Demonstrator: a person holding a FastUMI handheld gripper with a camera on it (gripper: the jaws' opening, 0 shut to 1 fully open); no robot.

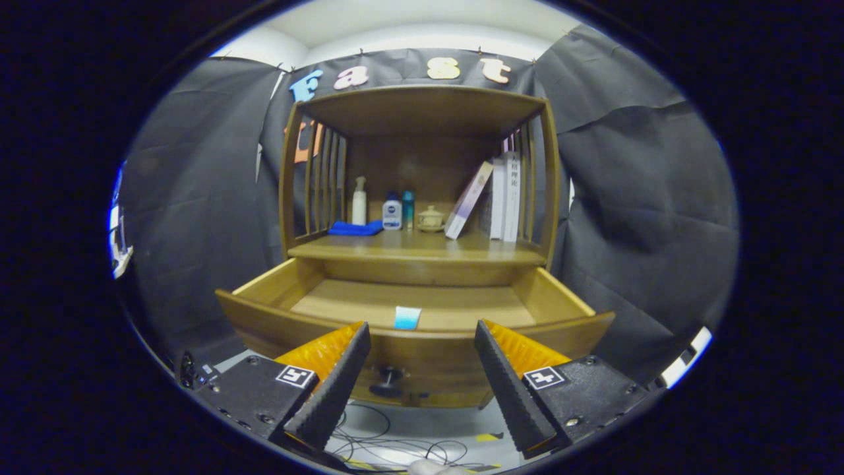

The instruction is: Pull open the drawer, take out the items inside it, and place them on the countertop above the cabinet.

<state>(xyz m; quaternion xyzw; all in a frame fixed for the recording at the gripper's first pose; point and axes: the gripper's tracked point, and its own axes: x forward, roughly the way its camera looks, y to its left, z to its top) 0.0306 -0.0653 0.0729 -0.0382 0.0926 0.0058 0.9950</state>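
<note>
The drawer is standing pulled well out of the cabinet, so the opening step looks done and the picking step is in hand. The gripper is hovering in front of the drawer's front panel with its fingers spread wide and holding nothing; the knob is showing between them, low on the panel. Inside, a small blue-and-white packet is lying on the drawer floor just behind the front panel, roughly on the line between the fingers and just beyond them. No other item is showing in the drawer, though the near strip of floor is hiding behind the panel. To take the packet well, the gripper is probably needing to rise over the front panel, tip downward and come at the packet from above, keeping the fingers wide until they are straddling it, since it seems thin and lying flat and may slide if only one finger is touching it. The countertop above is already carrying a blue cloth, bottles, a cup and books, with bare wood along its front edge looking like the easiest landing place.
</note>
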